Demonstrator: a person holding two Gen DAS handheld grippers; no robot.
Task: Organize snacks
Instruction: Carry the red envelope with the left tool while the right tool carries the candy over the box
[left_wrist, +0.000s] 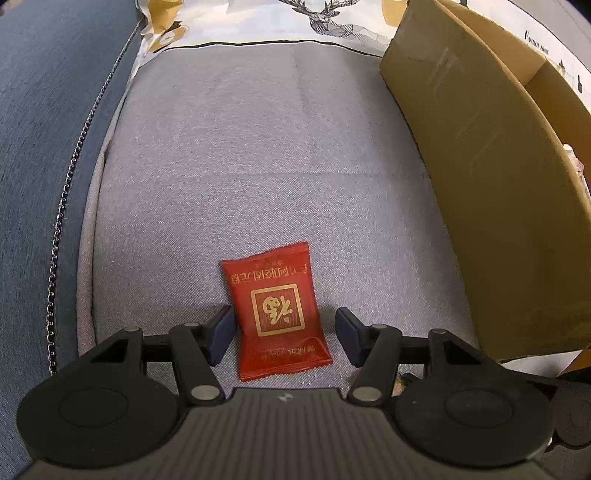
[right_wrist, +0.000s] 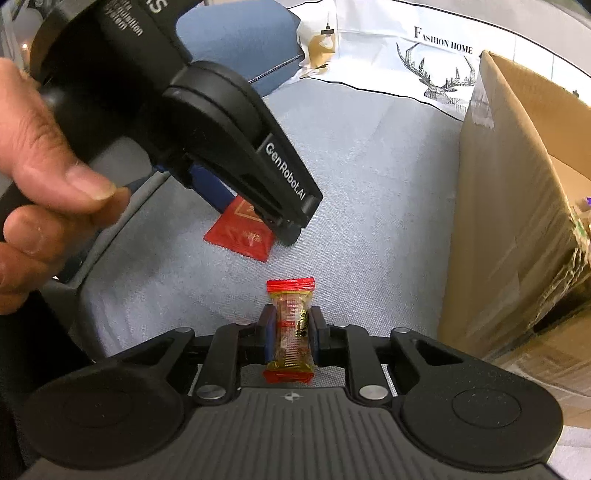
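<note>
**Snack sorting: gripper and item positions**

The right gripper (right_wrist: 291, 338) is clamped on a small clear candy wrapper with red ends (right_wrist: 291, 328), held upright between the pads. The left gripper (left_wrist: 282, 334) is spread wide around a red snack sachet (left_wrist: 275, 310); the pads stand clear of it. The sachet lies flat on the grey sofa cushion (left_wrist: 258, 166). A cardboard box (left_wrist: 491, 177) stands further right.

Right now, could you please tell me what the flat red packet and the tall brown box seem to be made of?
Flat red packet: probably plastic or foil film, smooth with a slight sheen, crimped serrated ends. Tall brown box: matte corrugated cardboard, judging by its brown flaps.
</note>
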